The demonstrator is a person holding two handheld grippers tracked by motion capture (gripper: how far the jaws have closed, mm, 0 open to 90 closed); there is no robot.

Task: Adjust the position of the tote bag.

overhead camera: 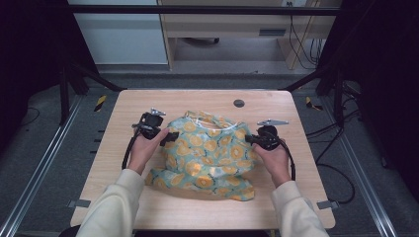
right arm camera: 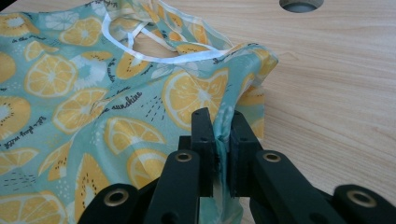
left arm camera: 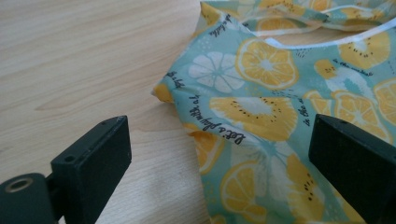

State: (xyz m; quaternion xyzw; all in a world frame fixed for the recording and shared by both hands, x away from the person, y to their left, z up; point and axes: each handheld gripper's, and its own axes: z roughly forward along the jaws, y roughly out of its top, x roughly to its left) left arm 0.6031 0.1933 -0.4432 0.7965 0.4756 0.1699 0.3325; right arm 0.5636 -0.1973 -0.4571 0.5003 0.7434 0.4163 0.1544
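Lemon-print garment (overhead camera: 207, 158) spread mid-frame on wooden counter (overhead camera: 148, 101), its right edge pinched tight between fingers of right gripper (right arm camera: 223, 140), left gripper (left arm camera: 219, 158) at centre-left with fingers wide apart astride, not pressing, the cloth's left edge.

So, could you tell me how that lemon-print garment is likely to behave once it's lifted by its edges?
The lemon-print garment will probably sag and drape: it already lies rumpled on the table. It looks thin and light, since the right gripper bunches a fold between nearly closed jaws. Lifted from that side alone it would likely hang unevenly, as the left gripper stands open.
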